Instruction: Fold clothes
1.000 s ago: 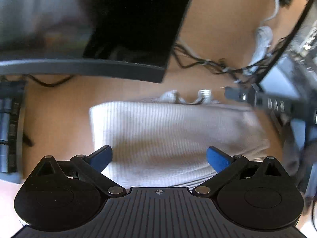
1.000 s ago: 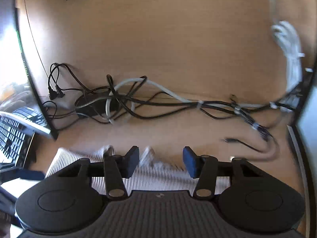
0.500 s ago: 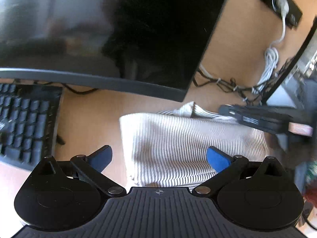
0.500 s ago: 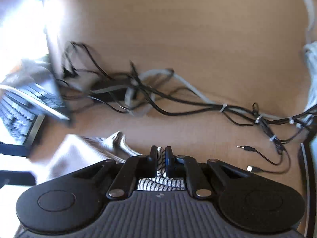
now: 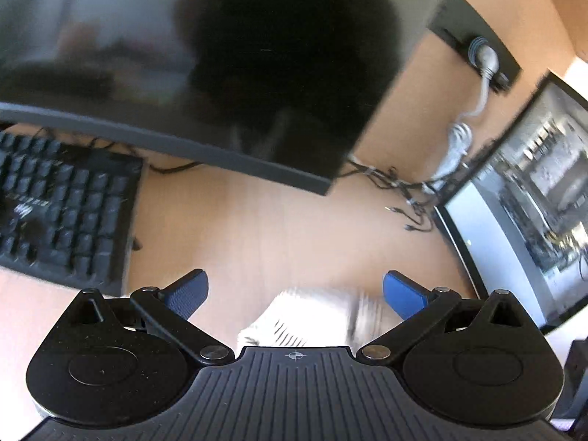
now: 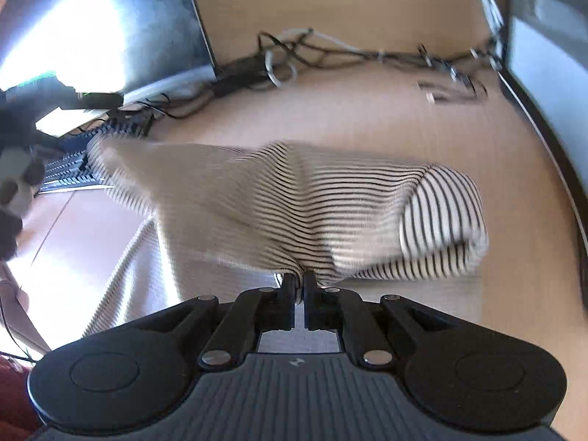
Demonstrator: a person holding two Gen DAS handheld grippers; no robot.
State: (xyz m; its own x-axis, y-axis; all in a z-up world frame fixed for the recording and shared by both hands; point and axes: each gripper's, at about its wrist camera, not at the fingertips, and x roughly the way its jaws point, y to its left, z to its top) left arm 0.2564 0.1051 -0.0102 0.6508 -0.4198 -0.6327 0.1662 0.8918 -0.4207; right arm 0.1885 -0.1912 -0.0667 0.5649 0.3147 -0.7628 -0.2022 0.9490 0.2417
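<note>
The right tongs (image 6: 299, 286) pinch the white, black-striped knit garment (image 6: 294, 213) above the wooden surface (image 6: 367, 117); the left tongs (image 5: 296, 294) gape empty. A thin grip could slip, spoiling the fold.

Striped garment (image 6: 294, 202) lying on desk (image 6: 367, 117), one edge sitting pinched between right gripper (image 6: 299, 281) jaws. Cable tangle (image 6: 330, 55) lying behind garment. Keyboard (image 5: 62, 213) sitting left, monitor (image 5: 183, 55) standing behind it. Second monitor (image 5: 533, 198) standing right. Left gripper (image 5: 294, 294) hovering spread above garment's near edge.
</note>
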